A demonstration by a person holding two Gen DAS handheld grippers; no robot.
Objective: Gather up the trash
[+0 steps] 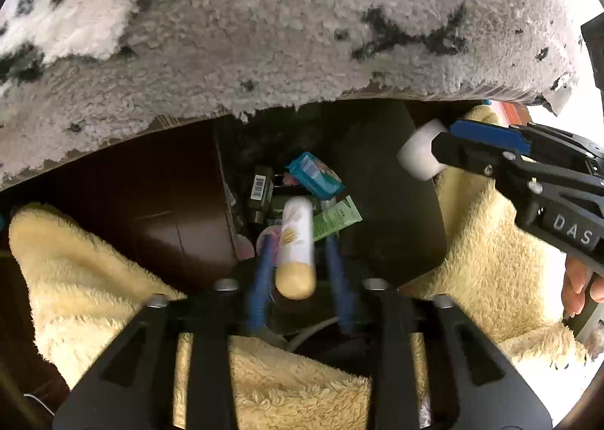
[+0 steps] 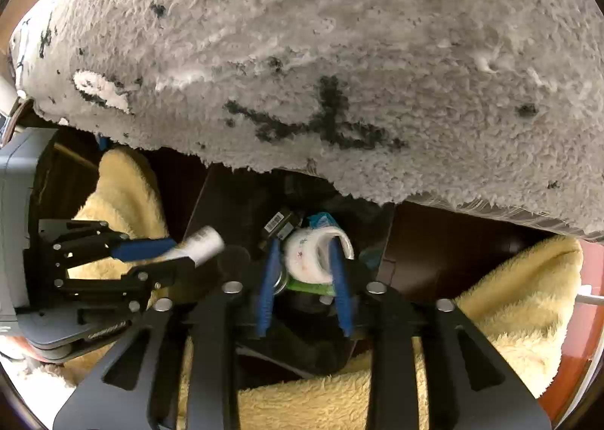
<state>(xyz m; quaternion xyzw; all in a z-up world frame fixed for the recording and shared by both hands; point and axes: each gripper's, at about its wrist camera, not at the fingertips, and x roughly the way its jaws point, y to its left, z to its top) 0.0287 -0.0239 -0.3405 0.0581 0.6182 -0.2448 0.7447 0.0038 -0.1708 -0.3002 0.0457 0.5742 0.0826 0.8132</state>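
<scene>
In our left wrist view the left gripper (image 1: 296, 241) pinches a white tube with a tan cap (image 1: 296, 247) above a dark bin (image 1: 396, 211) of wrappers. Only our right wrist view shows the right gripper (image 2: 306, 254) clamped on a white paper cup (image 2: 307, 254) over the same bin, printed marks visible, beneath the grey rug (image 2: 302, 52).
</scene>
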